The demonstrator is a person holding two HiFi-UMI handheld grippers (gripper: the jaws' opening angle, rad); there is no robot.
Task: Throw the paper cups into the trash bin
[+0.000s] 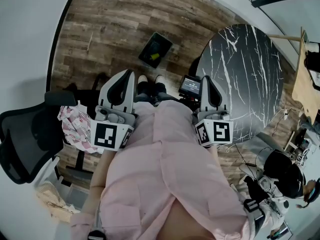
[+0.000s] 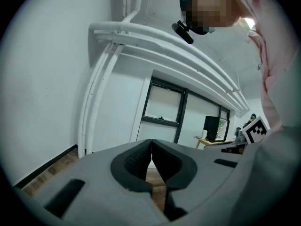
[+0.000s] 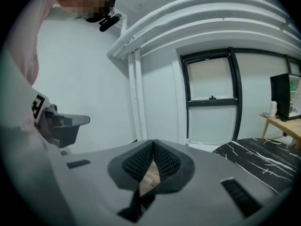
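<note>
My left gripper (image 1: 124, 79) and right gripper (image 1: 209, 86) both have their jaws pressed together on nothing. The trash bin (image 1: 155, 50) stands on the floor (image 1: 110, 29) straight ahead, about midway between them, just off the table's (image 1: 250, 69) left edge. No paper cups show in any view.

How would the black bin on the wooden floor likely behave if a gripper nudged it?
The black bin looks small and holds little beyond a yellowish item, so it is probably light. Standing free on the plank floor, it would likely slide; a push near its rim might tip it.
</note>
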